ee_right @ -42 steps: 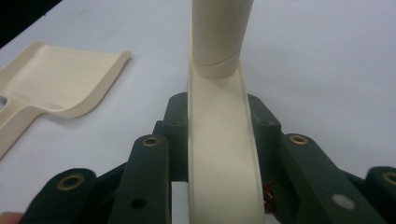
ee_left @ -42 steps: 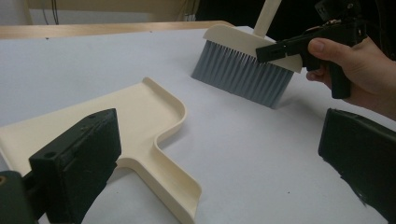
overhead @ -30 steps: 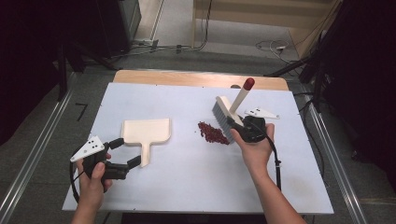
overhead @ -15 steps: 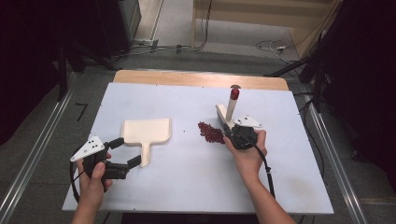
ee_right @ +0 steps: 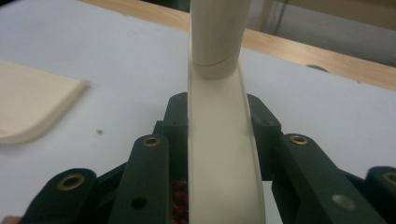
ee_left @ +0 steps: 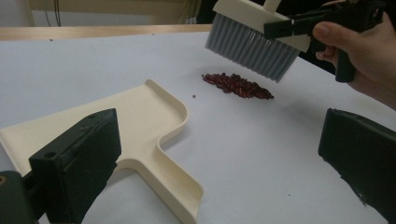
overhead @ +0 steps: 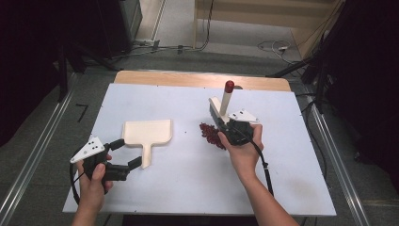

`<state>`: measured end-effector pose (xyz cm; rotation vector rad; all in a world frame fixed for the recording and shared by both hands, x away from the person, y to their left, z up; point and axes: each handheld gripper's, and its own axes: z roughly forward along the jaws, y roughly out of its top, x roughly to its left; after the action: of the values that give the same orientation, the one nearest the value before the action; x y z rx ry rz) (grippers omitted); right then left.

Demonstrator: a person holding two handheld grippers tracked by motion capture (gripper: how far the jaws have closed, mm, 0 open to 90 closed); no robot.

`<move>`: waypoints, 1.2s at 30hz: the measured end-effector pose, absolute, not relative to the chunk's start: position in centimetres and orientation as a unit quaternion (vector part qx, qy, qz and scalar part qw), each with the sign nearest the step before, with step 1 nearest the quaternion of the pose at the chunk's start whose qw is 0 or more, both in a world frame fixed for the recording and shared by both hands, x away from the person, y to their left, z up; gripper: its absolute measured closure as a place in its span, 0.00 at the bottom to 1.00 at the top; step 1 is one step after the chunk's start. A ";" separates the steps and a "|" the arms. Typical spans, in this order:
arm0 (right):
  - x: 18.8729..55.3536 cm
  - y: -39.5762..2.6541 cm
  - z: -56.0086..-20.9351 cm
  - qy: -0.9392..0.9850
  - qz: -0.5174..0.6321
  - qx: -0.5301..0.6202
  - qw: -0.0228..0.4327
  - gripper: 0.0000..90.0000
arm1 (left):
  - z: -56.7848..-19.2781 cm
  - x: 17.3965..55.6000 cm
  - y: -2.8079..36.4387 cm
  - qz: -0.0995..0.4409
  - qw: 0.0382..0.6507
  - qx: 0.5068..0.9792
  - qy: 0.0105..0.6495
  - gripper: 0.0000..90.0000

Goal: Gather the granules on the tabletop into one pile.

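Note:
My right gripper (overhead: 225,126) is shut on the back of a cream hand brush (overhead: 217,113) with grey bristles. Its red-tipped handle (overhead: 229,86) stands nearly upright. The bristles (ee_left: 254,44) hang just above and behind a small pile of dark red beans (overhead: 210,134) on the white table. In the right gripper view the brush back (ee_right: 224,154) fills the gap between the jaws. A cream dustpan (overhead: 147,132) lies flat to the left of the beans. My left gripper (overhead: 126,153) rests open beside the dustpan handle (ee_left: 182,186), pads off it.
The white tabletop (overhead: 188,183) has a bare wooden strip (overhead: 197,80) along its far edge. Metal rails run along the floor on both sides. Cables lie on the floor behind the table.
The right gripper has carried the brush leftward over the beans, and the handle has swung from leaning right to nearly upright. The left gripper and dustpan stayed put.

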<state>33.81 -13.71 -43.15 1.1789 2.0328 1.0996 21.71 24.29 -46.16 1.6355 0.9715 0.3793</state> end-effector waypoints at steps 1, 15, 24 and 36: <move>33.6 -13.3 -42.9 0.757 0.415 0.432 0.262 0.73 | -46.2 21.7 24.3 0.162 0.565 0.696 0.413 0.00; 32.5 -7.4 -46.3 0.775 0.422 0.440 0.168 0.73 | -46.2 21.7 24.5 0.161 0.566 0.695 0.414 0.00; 32.9 -11.6 -46.4 0.757 0.414 0.472 0.179 0.73 | -46.2 21.7 24.2 0.162 0.561 0.699 0.412 0.00; 33.2 -15.2 -43.7 0.754 0.454 0.436 0.188 0.73 | -46.3 21.7 24.5 0.166 0.560 0.696 0.417 0.00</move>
<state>33.20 -15.22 -43.74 1.2268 2.1207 1.2763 21.66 24.46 -46.26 1.6416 0.9818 0.3923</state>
